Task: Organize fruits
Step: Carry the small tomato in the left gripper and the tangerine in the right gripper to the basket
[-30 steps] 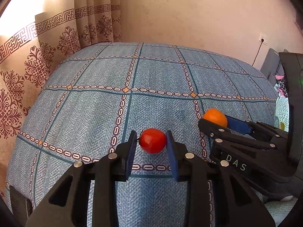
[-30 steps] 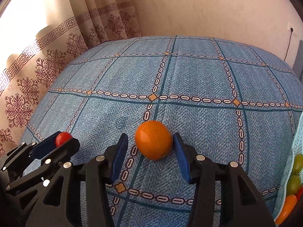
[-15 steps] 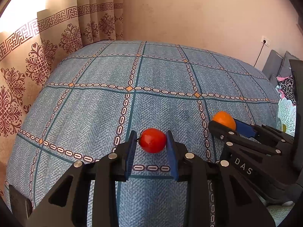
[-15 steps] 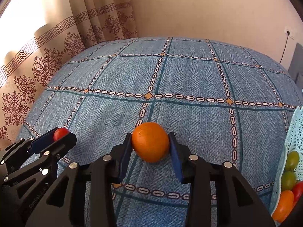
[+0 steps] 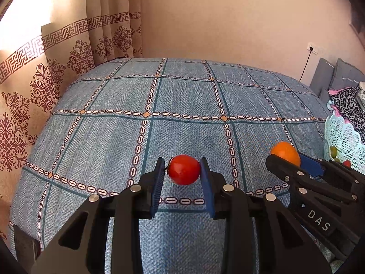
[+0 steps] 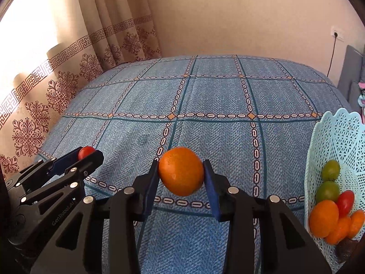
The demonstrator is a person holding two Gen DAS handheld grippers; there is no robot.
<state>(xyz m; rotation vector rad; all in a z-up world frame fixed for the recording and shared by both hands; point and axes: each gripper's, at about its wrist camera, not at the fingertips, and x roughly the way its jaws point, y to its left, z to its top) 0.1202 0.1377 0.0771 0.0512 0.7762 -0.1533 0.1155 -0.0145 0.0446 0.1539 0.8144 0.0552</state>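
My left gripper (image 5: 182,171) is shut on a red tomato (image 5: 184,169), held above the blue patterned bedspread (image 5: 182,105). My right gripper (image 6: 181,172) is shut on an orange (image 6: 181,171), also lifted off the cloth. In the left wrist view the right gripper (image 5: 287,159) shows at the right with the orange (image 5: 285,152) between its pads. The right wrist view has the left gripper (image 6: 86,154) at lower left with the tomato (image 6: 86,152). A pale blue lattice basket (image 6: 337,137) at the right edge holds green, orange and red fruits (image 6: 328,189).
A patterned curtain (image 5: 68,64) hangs along the left side of the bed. A beige wall (image 5: 228,22) rises behind, with a socket and cable (image 5: 312,50) at right. Grey cushions and spotted cloth (image 5: 349,100) lie beyond the basket (image 5: 342,137).
The right gripper closed on the orange and lifted it. Both grippers rose and shifted right with their fruits, bringing more of the basket into view.
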